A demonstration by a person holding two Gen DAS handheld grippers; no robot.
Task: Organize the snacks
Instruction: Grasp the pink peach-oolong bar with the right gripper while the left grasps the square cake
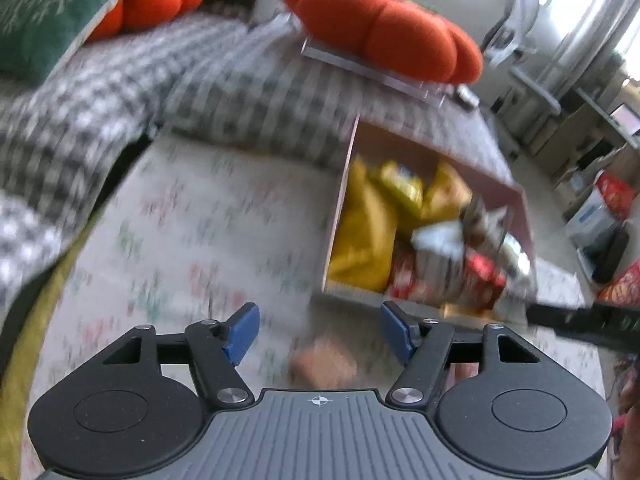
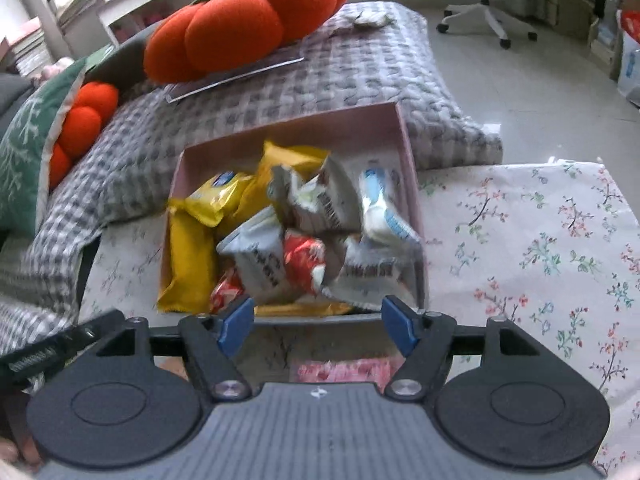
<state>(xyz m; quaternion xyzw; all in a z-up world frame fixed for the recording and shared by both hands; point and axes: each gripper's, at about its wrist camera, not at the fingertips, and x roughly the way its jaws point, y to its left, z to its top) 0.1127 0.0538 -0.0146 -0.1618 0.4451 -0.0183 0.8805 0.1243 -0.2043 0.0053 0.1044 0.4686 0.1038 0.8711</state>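
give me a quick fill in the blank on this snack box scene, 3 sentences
The snack packets lie inside a ____ box.
The box stands on a cloth printed with ____.
Between the fingers of the right gripper there is ____; its jaws stand open.

Missing words: pink; flowers; nothing

The left gripper (image 1: 320, 332) is seen at the lower centre of its frame, angled downward, jaws parted with nothing gripped. The right gripper (image 2: 318, 326) is likewise angled downward at lower centre, blue pads (image 2: 236, 324) spread apart, empty.
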